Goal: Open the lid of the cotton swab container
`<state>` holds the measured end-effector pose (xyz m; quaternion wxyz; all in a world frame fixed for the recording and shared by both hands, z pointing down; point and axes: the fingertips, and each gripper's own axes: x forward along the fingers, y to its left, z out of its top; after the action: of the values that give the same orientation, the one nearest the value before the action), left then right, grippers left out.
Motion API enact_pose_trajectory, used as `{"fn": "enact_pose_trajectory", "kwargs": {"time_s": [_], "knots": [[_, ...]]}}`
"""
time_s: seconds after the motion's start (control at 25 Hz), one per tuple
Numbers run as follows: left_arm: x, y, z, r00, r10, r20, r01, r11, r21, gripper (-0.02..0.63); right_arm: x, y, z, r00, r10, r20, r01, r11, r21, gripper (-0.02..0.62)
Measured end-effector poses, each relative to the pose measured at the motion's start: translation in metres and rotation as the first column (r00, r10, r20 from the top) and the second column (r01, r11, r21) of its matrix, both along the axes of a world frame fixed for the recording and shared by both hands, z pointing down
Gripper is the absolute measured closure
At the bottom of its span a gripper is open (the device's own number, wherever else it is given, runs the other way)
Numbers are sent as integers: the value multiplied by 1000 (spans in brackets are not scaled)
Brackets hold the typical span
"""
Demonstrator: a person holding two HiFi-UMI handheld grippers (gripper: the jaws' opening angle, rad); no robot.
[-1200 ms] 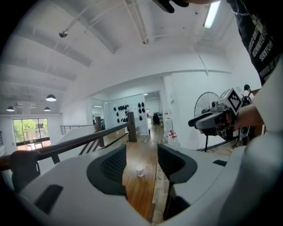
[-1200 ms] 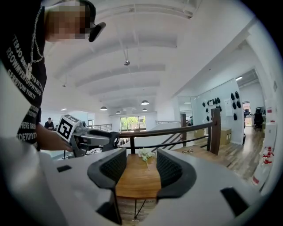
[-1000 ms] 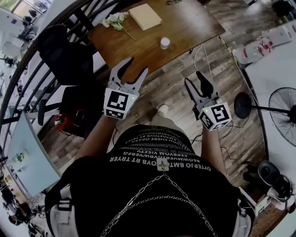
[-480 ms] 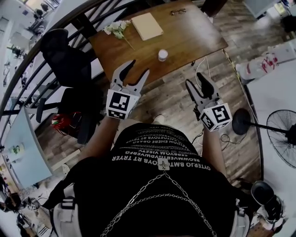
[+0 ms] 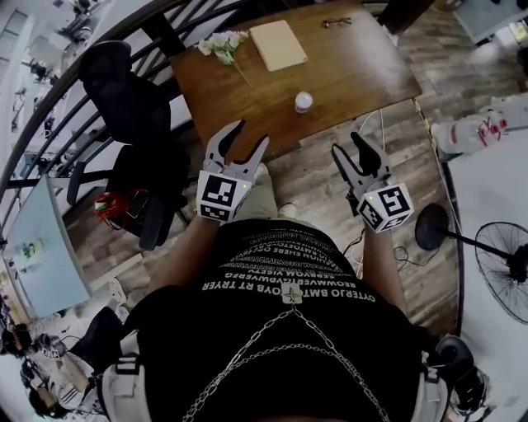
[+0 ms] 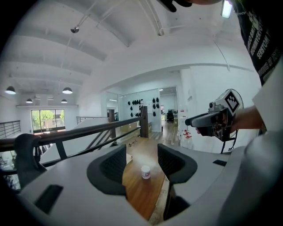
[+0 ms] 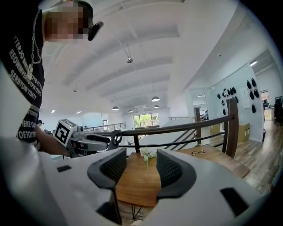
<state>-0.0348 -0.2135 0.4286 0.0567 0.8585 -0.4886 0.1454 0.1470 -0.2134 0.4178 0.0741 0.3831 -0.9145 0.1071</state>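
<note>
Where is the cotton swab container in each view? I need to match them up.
Head view: cotton swab container, upper centre, near the front edge of the wooden table.
Left gripper view: lower centre, on the table beyond the gap of the open left claw.
Right gripper view: not in it.
Shared landmark: the wooden table, in all three views.

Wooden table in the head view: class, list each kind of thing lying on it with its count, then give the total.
cotton swab container: 1
flower bunch: 1
tan book: 1
eyeglasses: 1
Total: 4
</note>
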Motion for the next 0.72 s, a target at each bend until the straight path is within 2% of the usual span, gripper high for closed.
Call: {"fn": "enact_pose_trajectory", "kwargs": {"time_s": [0.16, 0.44, 0.6, 0.72], "knots": [[-6, -23, 2, 1000, 11, -9, -11, 1000, 10, 380, -14, -24, -2, 1000, -2, -1, 2, 1000, 19, 393], [17, -85, -4, 993, 114, 7, -114, 991, 70, 380, -23, -76, -9, 1000, 2, -6, -2, 998, 56, 393], [38, -98, 29, 981, 194, 17, -194, 981, 21, 373, -20, -93, 5, 1000, 20, -12, -20, 1000, 17, 393], [49, -109, 57, 976, 217, -1, -217, 976, -24, 362, -16, -102, 16, 1000, 27, -15, -27, 1000, -11, 393]]}}
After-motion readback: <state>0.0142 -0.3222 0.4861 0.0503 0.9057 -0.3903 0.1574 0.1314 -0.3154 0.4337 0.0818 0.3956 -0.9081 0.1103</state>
